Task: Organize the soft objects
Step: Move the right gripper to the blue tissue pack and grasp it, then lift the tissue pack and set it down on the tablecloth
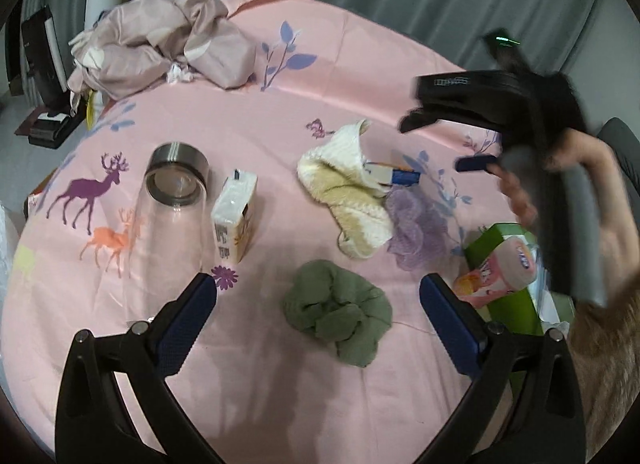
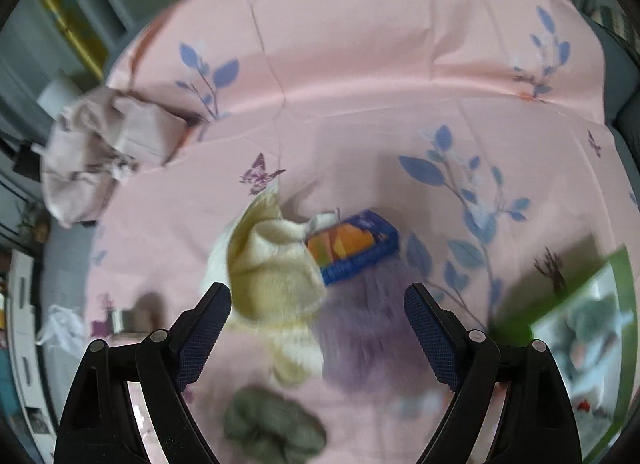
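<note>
A crumpled green cloth (image 1: 338, 310) lies on the pink sheet between the fingers of my open, empty left gripper (image 1: 318, 294); it also shows blurred in the right wrist view (image 2: 272, 424). A cream knitted cloth (image 1: 352, 188) and a purple mesh puff (image 1: 418, 224) lie beyond it. In the right wrist view my open, empty right gripper (image 2: 318, 304) hovers over the cream cloth (image 2: 272, 272) and purple puff (image 2: 360, 336). The right gripper (image 1: 436, 144) shows blurred at the right of the left wrist view.
A glass jar (image 1: 176, 200) and a tissue pack (image 1: 236, 216) lie left. A blue pack (image 2: 356, 248) lies by the cream cloth. A green box (image 1: 516, 304) with a pink tub (image 1: 516, 264) stands right. Crumpled pinkish bedding (image 1: 160, 44) lies far left.
</note>
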